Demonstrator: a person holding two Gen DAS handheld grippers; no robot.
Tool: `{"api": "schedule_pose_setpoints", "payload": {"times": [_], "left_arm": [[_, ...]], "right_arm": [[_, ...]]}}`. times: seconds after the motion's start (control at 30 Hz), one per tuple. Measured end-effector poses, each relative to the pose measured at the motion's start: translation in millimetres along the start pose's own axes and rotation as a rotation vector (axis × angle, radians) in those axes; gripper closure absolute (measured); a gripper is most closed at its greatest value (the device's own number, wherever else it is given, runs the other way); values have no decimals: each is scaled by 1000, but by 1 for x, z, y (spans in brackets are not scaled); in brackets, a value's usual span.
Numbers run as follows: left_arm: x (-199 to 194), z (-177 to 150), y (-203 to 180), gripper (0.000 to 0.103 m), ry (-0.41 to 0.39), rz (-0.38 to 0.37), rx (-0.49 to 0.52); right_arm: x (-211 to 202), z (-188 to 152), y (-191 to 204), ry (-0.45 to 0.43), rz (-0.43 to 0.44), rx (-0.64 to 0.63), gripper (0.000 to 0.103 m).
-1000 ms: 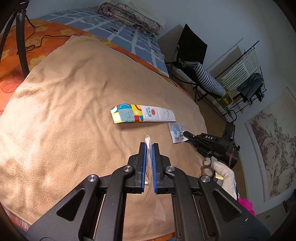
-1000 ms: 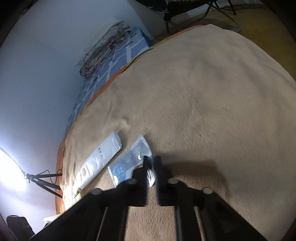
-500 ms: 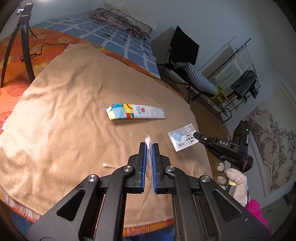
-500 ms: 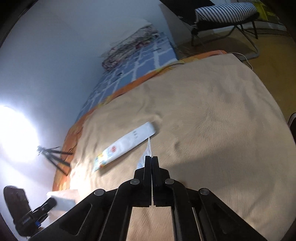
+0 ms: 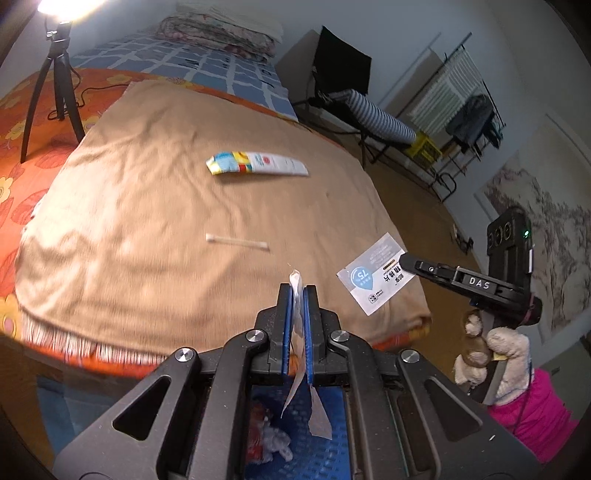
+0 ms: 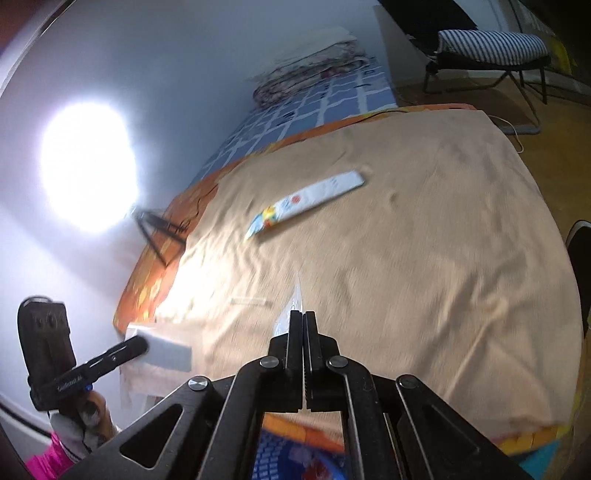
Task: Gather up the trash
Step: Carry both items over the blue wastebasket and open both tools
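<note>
The left gripper point(image 5: 300, 295) hangs past the near edge of the bed, its blue pads pressed on a thin clear wrapper point(image 5: 295, 280) that pokes up above the tips and trails down behind them. Below it sits a blue bin point(image 5: 325, 443) with crumpled trash point(image 5: 266, 439) already inside. The right gripper point(image 6: 303, 321) is pinched shut on a white sachet point(image 5: 373, 273) with a blue badge; in the left view the sachet hangs in the air over the bed's right corner, clear of the cloth, held by one corner at the fingertips. From the right wrist it shows only as a thin sliver edge-on (blurred) above the closed jaws. Two pieces lie on the tan blanket point(image 5: 147, 206) — a cotton swab point(image 5: 237, 242) near the middle, and a long colourful packet point(image 5: 256, 168) farther back, well apart from each other and from both grippers. The blanket's fringed hem point(image 5: 92, 350) runs along the near edge, with open floor to the right of the bed. An orange floral sheet point(image 5: 22, 184) lies under it and a blue checked one point(image 5: 207, 66) beyond — folded bedding point(image 5: 218, 31) is at the head. A tripod point(image 5: 55, 85) with a bright lamp stands on the left side of the bed; a striped chair point(image 5: 369, 114) and a drying rack point(image 5: 461, 99) line the far wall.
</note>
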State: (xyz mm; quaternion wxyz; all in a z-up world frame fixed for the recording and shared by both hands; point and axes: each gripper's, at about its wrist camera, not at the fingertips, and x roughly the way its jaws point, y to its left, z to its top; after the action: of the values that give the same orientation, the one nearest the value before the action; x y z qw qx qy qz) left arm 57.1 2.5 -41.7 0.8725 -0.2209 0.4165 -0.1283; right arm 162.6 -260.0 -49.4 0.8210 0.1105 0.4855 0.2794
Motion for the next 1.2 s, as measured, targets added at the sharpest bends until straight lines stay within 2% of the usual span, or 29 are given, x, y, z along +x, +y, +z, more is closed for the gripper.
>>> {"api": "schedule_pose_setpoints", "payload": {"times": [0.43,0.63,0.87,1.2], "left_arm": [[-4,-75,-17,100,117,3,81],[-2,-99,-16,100,161,5,83],[13,-135,-12,100,254,20,86],[35,-171,-16,100,364,35,106]], "right_arm": [[-20,-78,48,61,-78,-168,103],[-19,-119,61,110,-99,-217,103],[-10,-155,63,157,-120,-244,103],[5,-200,45,240,-162,-230,103]]}}
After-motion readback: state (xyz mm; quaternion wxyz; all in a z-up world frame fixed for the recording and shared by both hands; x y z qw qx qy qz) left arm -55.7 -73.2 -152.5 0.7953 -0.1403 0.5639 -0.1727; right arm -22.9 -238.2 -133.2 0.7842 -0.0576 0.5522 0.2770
